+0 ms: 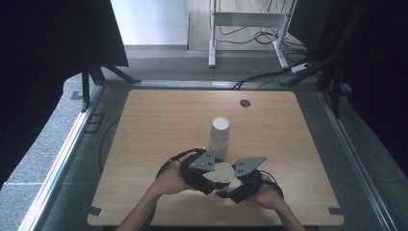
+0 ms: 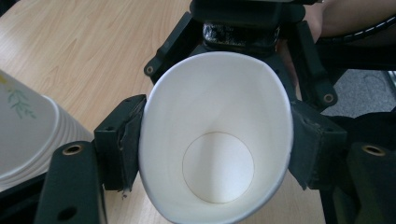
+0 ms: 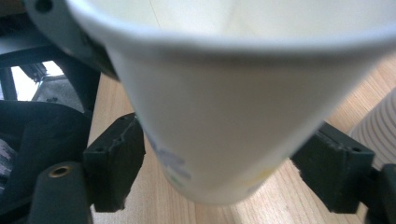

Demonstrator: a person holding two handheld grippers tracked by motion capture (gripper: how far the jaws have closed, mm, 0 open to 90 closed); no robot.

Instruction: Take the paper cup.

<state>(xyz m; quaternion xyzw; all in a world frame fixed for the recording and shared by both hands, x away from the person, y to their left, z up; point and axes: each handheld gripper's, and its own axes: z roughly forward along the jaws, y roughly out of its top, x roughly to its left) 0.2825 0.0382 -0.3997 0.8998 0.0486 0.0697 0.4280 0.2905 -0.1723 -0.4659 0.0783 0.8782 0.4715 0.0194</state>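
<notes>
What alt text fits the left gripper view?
A white paper cup is squeezed oval between the left tool's two black jaws, its open mouth toward the camera and its round bottom visible inside. A stack of cups stands at the left on the wooden table, and the other tool sits just behind the cup.

A wooden table carries a stack of paper cups standing upright near its centre. A small dark round cap sits in the tabletop at one o'clock from the stack. Beyond the far edge, at twelve o'clock, white desk legs and black cables rest on grey carpet.
</notes>
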